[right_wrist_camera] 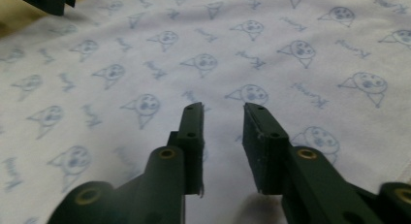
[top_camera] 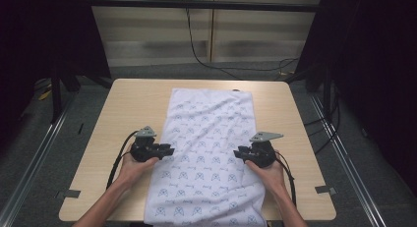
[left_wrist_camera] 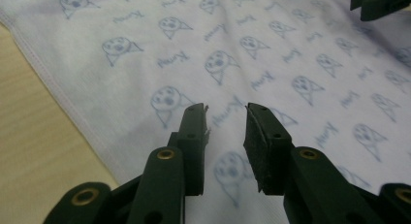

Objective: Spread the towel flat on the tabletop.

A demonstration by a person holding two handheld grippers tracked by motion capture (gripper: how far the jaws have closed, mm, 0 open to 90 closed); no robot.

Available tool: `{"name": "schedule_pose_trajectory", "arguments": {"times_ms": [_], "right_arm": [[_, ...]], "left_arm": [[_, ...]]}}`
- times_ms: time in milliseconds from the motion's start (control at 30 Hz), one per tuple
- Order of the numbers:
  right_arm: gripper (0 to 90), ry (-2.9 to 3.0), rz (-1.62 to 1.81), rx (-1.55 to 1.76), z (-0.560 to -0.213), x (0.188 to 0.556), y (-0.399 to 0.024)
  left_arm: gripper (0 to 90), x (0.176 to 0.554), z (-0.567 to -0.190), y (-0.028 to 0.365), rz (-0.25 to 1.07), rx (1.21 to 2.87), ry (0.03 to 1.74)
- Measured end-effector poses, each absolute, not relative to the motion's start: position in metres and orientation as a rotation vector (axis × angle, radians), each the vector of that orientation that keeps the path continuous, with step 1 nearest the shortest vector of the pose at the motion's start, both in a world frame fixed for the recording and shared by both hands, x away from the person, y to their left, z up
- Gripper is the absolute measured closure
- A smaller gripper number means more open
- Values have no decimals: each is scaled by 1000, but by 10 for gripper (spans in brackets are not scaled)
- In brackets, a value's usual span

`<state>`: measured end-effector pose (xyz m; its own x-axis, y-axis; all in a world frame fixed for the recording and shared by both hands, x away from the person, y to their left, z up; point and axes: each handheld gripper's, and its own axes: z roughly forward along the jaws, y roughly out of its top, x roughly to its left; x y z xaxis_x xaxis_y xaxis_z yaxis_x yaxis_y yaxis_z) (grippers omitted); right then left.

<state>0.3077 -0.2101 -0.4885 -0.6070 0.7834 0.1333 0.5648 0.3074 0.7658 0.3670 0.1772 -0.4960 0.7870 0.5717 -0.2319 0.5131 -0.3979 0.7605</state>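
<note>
Left gripper [top_camera: 164,151]: at the towel's left edge, pointing inward over the cloth; jaws apart, nothing between them.
Towel [top_camera: 209,153]: spread flat down the middle of the table [top_camera: 123,119], lying between the two grippers, its near end hanging over the table's front edge.
Towel surface: soft white fabric, long rectangle, stitched hem, printed with rows of pale blue animal faces and script.
Right gripper [top_camera: 239,153]: at the towel's right edge, facing the left one; jaws apart, empty.
Table surface: smooth, pale wood.

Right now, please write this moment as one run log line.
towel: flat on table | left tongs: open over left edge | right tongs: open over right edge
</note>
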Motion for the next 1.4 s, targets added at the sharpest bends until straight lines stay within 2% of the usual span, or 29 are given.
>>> {"name": "schedule_pose_trajectory", "arguments": {"times_ms": [200, 333, 433, 800, 1400], "right_arm": [[574, 2284, 1153, 1251, -496, 325, -211], [599, 2307, 1077, 1240, -507, 325, -212], [601, 2327, 1062, 1227, -506, 321, -210], [608, 2405, 1134, 1178, -505, 278, -209], [625, 2493, 1192, 1115, -502, 206, -206]], "left_arm": [[684, 383, -507, 168, 100, 2108, 852], [746, 376, -508, 172, 135, 2129, 805], [758, 369, -506, 178, 125, 2147, 786], [760, 322, -507, 202, 45, 2137, 741], [759, 251, -504, 219, -64, 2156, 681]]}}
